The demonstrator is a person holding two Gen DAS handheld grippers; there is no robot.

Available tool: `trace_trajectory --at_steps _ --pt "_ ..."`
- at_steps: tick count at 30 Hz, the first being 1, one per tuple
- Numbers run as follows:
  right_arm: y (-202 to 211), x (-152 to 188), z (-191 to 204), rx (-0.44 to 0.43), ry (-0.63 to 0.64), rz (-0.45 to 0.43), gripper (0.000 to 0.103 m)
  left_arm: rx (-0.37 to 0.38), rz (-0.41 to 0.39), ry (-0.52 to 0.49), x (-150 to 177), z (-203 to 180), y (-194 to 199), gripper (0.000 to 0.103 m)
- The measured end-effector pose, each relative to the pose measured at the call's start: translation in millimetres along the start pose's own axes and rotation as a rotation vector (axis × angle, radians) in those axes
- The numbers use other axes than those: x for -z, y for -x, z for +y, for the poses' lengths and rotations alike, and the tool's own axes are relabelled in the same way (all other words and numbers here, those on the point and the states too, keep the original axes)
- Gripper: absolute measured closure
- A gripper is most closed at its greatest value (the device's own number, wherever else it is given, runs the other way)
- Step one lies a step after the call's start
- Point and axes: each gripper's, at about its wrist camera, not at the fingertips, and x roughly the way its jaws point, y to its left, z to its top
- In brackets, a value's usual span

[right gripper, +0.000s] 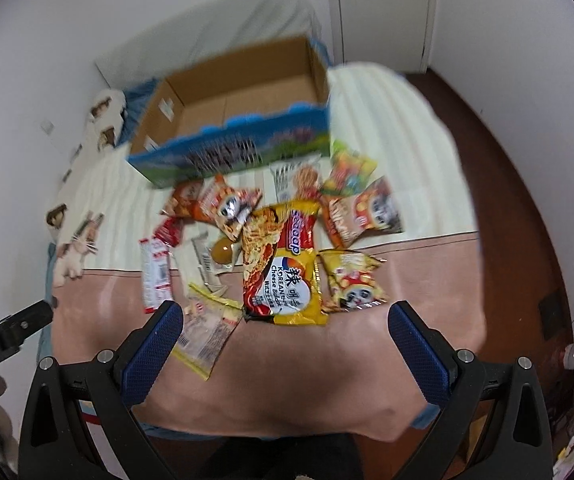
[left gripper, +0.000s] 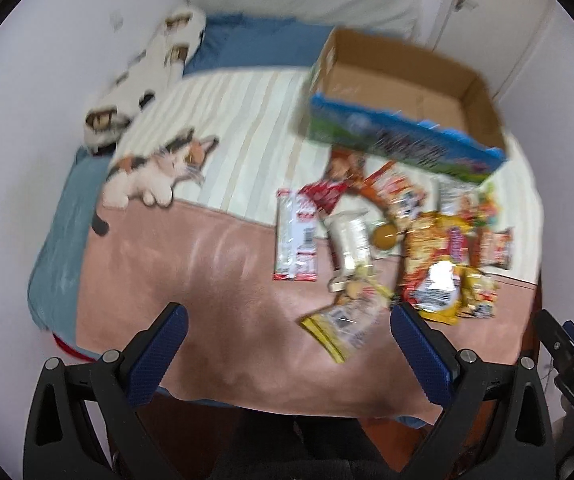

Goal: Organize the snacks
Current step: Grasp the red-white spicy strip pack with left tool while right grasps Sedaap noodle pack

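Observation:
Several snack packets lie in a loose heap on the bed, in front of an open cardboard box (left gripper: 403, 92) (right gripper: 239, 108) that holds nothing visible. A big yellow noodle pack (right gripper: 287, 272) (left gripper: 435, 268) lies nearest my right gripper (right gripper: 285, 316), which hovers open just short of it. A white and red packet (left gripper: 296, 236) (right gripper: 155, 276) and a yellow-edged clear packet (left gripper: 343, 328) (right gripper: 207, 332) lie at the heap's left. Over the pink blanket, left of the heap, my left gripper (left gripper: 287, 320) is open with nothing between its fingers.
The bed has a pink blanket (left gripper: 207, 280), a striped sheet (left gripper: 239, 120) with a cat print (left gripper: 159, 168) and a blue pillow (left gripper: 263, 44). A white wall stands at left, a door (right gripper: 383, 12) at the back, and brown floor (right gripper: 527, 184) to the right.

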Motion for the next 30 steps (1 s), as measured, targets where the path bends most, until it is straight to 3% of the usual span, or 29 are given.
trace_trajectory --at_steps 8,10,15,19,22,24,25,30 --pt "-147 -32 9 0.05 -0.017 0.16 0.0 -0.022 0.169 0.022 -35 14 -127 0.001" --pt "-175 -37 9 0.064 -0.033 0.196 0.0 -0.015 0.214 0.02 -42 14 -161 0.001" --pt "-217 -42 12 0.099 -0.057 0.252 0.0 -0.001 0.304 0.011 -53 13 -222 0.013" --pt "-248 -40 16 0.121 -0.057 0.319 0.0 0.026 0.327 0.004 -53 9 -243 0.014" --pt "-271 -33 22 0.135 -0.044 0.386 0.0 0.027 0.303 -0.042 -50 -1 -243 0.027" --pt "-279 -30 29 0.181 -0.001 0.377 0.002 0.024 0.285 -0.072 -48 -6 -240 0.049" --pt "-280 -28 31 0.199 0.016 0.374 0.009 0.011 0.273 -0.09 -46 -9 -238 0.053" --pt "-271 -17 31 0.187 0.031 0.344 0.014 0.021 0.253 -0.092 -29 2 -225 0.057"
